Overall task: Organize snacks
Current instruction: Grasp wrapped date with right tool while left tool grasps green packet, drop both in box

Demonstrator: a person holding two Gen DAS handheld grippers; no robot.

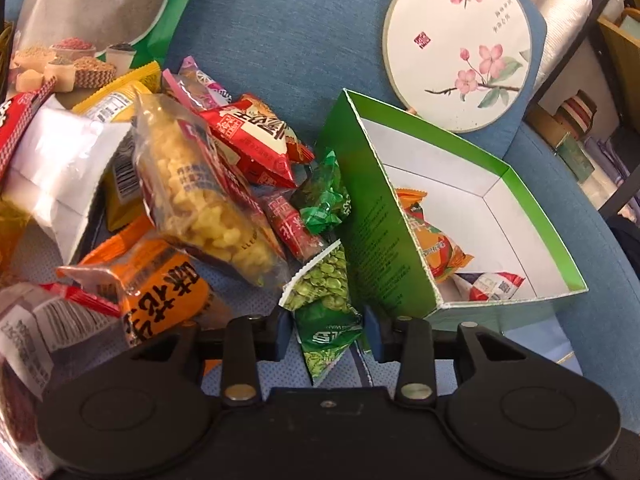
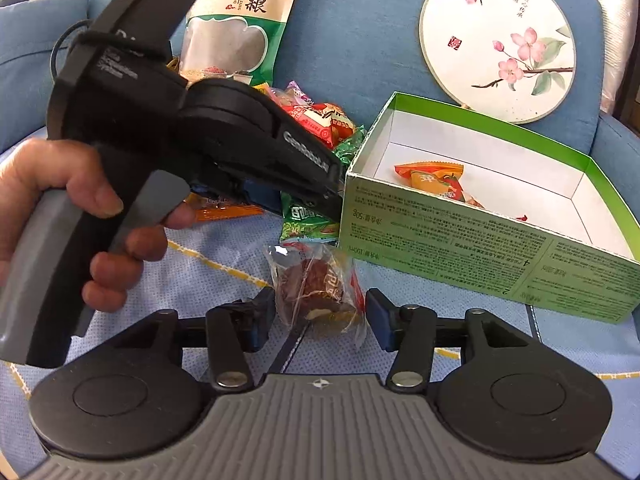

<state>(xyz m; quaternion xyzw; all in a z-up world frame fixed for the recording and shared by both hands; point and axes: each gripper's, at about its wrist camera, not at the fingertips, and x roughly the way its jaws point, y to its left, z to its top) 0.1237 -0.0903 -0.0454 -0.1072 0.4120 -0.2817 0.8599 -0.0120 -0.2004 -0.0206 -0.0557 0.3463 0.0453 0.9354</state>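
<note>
The left gripper (image 1: pixel 324 330) stood wide, its pads either side of a green pea packet (image 1: pixel 326 320) without pressing it. The right gripper (image 2: pixel 320 314) gaped too, a clear-wrapped brown snack (image 2: pixel 316 288) lying loose between its fingers. Just right of the peas sat the green box (image 1: pixel 384 240), an orange packet (image 1: pixel 436 246) inside. Left of it sprawled the snack pile (image 1: pixel 192 184); far behind, a round floral fan (image 1: pixel 458 46) on blue cushion (image 1: pixel 280 32).

I see a blue upholstered sofa (image 1: pixel 280 20) under a pale blue quilted cloth (image 2: pixel 224 288), with a cluttered dark-framed shelf (image 1: pixel 576 92) off to the side.
</note>
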